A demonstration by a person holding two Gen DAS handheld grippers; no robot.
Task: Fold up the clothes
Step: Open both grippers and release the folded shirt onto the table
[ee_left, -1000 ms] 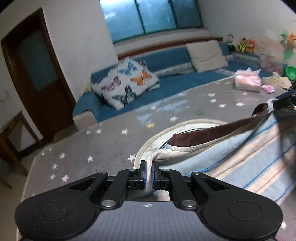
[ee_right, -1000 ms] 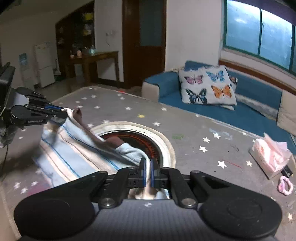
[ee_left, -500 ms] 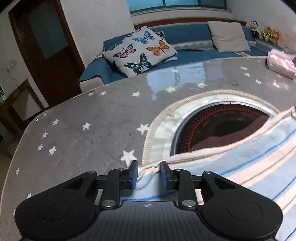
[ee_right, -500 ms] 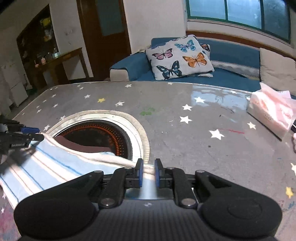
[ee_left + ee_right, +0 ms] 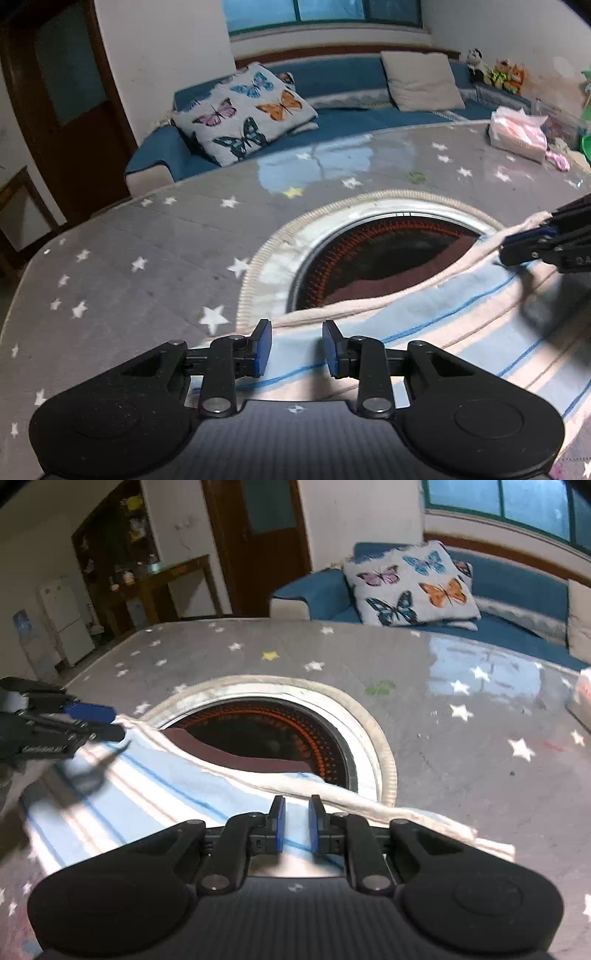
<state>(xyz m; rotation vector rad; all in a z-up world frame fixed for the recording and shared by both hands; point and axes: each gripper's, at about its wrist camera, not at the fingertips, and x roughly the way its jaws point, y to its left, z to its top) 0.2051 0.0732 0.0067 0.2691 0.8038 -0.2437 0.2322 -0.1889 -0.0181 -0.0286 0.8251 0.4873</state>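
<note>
The striped garment (image 5: 436,332) lies spread flat on the star-printed worktop (image 5: 155,236), near its front edge, with its cream hem draped over the near rim of the round heater opening (image 5: 384,254) set into the middle of the worktop; a dark brown lining shows under that hem. The left gripper (image 5: 296,347) hovers just over the garment's left end with its jaws wide and nothing between them; the right gripper (image 5: 295,821) sits over the right end with a narrower gap, also holding no cloth. Judging from this, the cloth has been laid down and let go, which fits either a layout before a fold or the settling of a fold just made; how many layers lie there cannot be told. Any further fold would call for both grippers to pinch an edge cleanly and carry it level, keeping the hem from sagging into the opening.
</note>
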